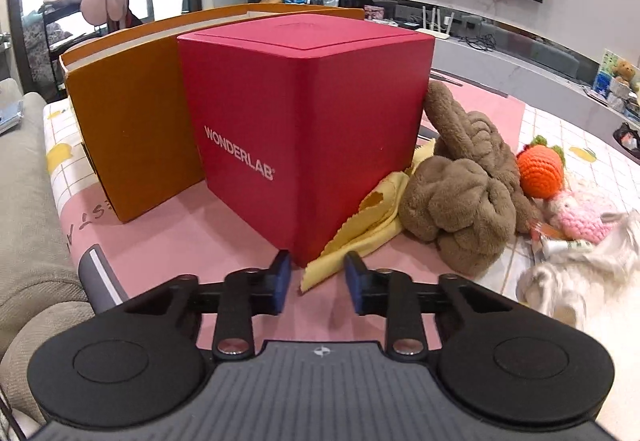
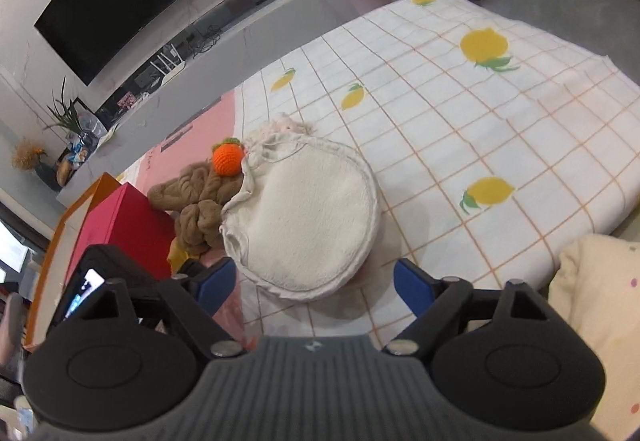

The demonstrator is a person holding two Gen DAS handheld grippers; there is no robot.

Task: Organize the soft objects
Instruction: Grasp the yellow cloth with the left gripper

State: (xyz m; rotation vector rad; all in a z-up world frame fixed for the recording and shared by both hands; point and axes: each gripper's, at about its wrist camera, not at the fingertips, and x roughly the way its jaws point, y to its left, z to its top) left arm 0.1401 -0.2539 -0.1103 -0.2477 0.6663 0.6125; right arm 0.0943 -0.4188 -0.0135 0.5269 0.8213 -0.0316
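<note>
My left gripper (image 1: 318, 281) hangs low over the pink mat, its blue pads a short gap apart. The corner of a yellow cloth (image 1: 360, 241) lies between them, unpressed. Just ahead is a red box (image 1: 304, 129) with an orange box (image 1: 132, 137) behind it. To the right lie a brown knotted plush (image 1: 460, 193), an orange crochet fruit (image 1: 540, 171), a pink crochet toy (image 1: 584, 213) and a white fluffy piece (image 1: 576, 273). My right gripper (image 2: 314, 283) stands wide open at the near edge of a round white fleece pad (image 2: 312, 217), not touching it. The brown plush (image 2: 196, 205) lies left of the pad.
The white lemon-print tablecloth (image 2: 480, 121) stretches to the right of the pile. A cream dotted cushion (image 2: 600, 321) lies at the near right. A grey sofa (image 1: 28, 209) borders the table's left side. A TV counter runs along the far wall.
</note>
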